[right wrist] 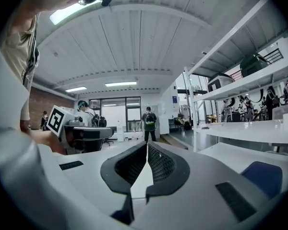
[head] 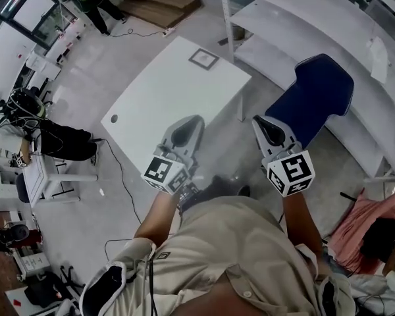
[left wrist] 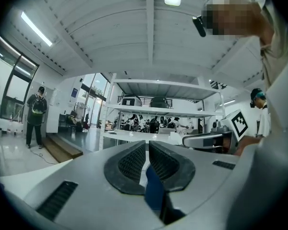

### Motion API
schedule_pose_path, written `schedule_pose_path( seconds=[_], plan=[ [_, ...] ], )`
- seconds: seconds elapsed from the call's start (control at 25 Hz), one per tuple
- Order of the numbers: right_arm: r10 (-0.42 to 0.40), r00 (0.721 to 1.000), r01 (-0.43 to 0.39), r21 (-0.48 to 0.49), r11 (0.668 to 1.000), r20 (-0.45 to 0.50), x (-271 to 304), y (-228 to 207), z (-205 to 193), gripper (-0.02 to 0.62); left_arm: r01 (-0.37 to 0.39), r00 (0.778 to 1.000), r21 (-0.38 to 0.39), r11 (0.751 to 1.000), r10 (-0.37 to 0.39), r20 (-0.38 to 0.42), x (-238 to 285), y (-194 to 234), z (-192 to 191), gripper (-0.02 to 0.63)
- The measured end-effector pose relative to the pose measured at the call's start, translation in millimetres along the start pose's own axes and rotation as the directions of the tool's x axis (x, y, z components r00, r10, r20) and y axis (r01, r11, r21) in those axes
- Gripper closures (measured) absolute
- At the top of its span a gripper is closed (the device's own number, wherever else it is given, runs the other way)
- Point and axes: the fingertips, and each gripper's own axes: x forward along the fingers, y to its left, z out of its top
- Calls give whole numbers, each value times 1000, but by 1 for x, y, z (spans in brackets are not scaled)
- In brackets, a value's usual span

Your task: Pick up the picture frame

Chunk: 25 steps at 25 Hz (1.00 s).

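Head view, picture frame: the picture frame [head: 203, 58] lies flat at the far end of the white counter [head: 159, 107]. It is well ahead of both tools and nothing touches it.
Frame in the other views: I cannot find it in the left gripper view or in the right gripper view; both look out level across the room.
Left tool: the left tool [head: 185, 132] is seen against the near edge of the counter. Its jaws are pressed almost together, with only a thin slit between the pads, and nothing is pinched.
Right tool: the right tool [head: 272, 130] is held beside the left one, off the side of the counter and in front of the blue chair [head: 316, 94]. Its jaws meet at the tips and hold nothing.
Around: a white shelf unit [head: 296, 25] stands beyond the right tool, behind the chair.
Progress: by my judgement the task is at its very start. The frame is untouched and no approach to it is made yet.
Left to do: come closer along the counter, spread the jaws of one tool, bring them around an edge of the frame, pinch it and lift it.
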Motion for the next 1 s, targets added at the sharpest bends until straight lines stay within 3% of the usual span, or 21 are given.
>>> schedule_pose_path(
  seconds=[0.4,1.0],
  plan=[
    [23,998,-22,8,1000,-54,67,-38,-20,568,-44,999,-54,998,43,-25,50,67,-29,574],
    [25,991,-32,-45,998,-134,240,-96,-16,568,-52,999,-139,989,52,-5,150,224,-40,574]
  ],
)
